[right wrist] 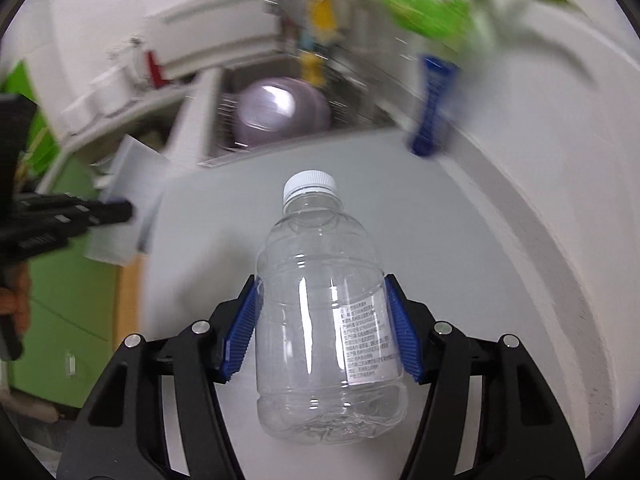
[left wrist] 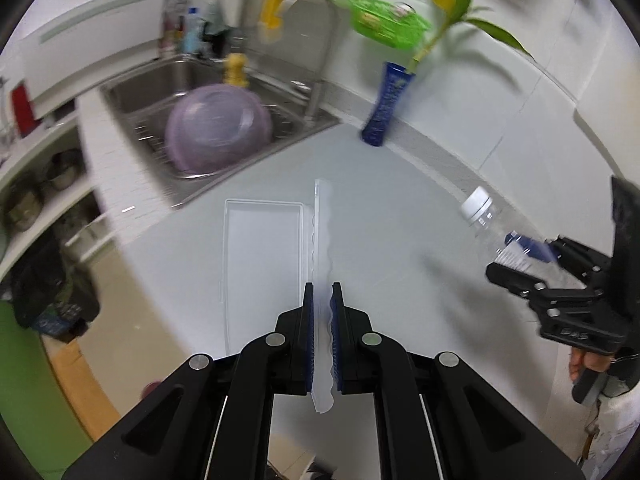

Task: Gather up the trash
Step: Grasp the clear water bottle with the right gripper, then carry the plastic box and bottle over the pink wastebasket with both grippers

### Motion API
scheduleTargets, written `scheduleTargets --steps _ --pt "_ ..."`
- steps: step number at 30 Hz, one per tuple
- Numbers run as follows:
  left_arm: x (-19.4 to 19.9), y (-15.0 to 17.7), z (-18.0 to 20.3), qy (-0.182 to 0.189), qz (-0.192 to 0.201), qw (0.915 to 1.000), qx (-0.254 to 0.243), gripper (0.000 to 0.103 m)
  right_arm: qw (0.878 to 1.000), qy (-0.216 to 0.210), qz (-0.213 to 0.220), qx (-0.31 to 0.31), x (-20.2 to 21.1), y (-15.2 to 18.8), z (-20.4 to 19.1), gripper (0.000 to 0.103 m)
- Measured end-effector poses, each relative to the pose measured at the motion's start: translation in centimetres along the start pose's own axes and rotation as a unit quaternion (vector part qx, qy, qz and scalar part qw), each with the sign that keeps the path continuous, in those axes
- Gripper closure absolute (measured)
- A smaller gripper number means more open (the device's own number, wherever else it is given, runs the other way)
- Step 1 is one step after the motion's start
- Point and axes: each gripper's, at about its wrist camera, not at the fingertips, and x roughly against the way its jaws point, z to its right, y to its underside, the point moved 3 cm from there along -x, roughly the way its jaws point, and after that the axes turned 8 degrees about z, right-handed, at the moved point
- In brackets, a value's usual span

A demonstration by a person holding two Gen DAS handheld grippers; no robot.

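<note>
Trash is already in both grippers, lifted clear of the grey table (left wrist: 400, 208). The left gripper (left wrist: 322, 336) is clamped on the thin wavy edge of a clear plastic clamshell container (left wrist: 264, 264), which hangs open: one half stands on edge between the pads and the other spreads flat to the left, its long axis running straight ahead along the fingers. The right gripper (right wrist: 322, 328) squeezes an empty clear bottle (right wrist: 326, 312) around its waist; the bottle's long axis also points forward, white cap (right wrist: 309, 186) away from the hand. A sink (left wrist: 136, 88) with a purple bowl (left wrist: 218, 128) lies ahead to the left, and a blue vase (left wrist: 386, 104) with a plant sits by the wall. No bin can be identified in either view, so which hand is nearer to it cannot be told.
</note>
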Motion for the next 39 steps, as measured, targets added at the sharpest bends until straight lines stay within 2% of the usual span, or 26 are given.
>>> scheduleTargets --steps 4,11,15,20,24,26,32,39 --pt "4.8 2.2 -4.1 -0.036 0.007 0.9993 0.010 0.096 0.998 -0.058 0.020 0.024 0.7 -1.5 -7.9 0.042" --pt "14.3 7.0 -13.2 -0.107 0.018 0.9924 0.057 0.096 0.985 -0.152 0.029 0.074 0.4 -2.8 -22.2 0.042" --pt "17.5 9.2 -17.4 -0.133 0.021 0.9871 0.087 0.096 0.978 -0.182 0.028 0.098 0.1 -3.2 -28.0 0.042" --pt "18.3 11.9 -21.5 -0.147 0.016 0.9821 0.116 0.096 0.972 -0.199 0.016 0.122 -2.3 -2.5 -33.3 0.042" --pt "16.1 14.6 -24.6 -0.142 0.011 0.9794 0.143 0.096 0.970 -0.204 -0.006 0.133 -6.7 -1.1 -35.6 0.042" --pt "13.7 16.5 -26.8 -0.131 0.011 0.9777 0.163 0.096 0.969 -0.203 -0.015 0.137 -9.3 -0.1 -36.3 0.042" --pt "2.9 24.0 -33.2 -0.125 -0.003 0.9738 0.190 0.096 0.972 -0.191 -0.035 0.134 -20.2 7.9 -37.8 0.042" --pt "-8.5 32.3 -38.6 -0.121 -0.011 0.9695 0.213 0.096 0.972 -0.185 -0.053 0.136 -30.2 16.5 -37.6 0.042"
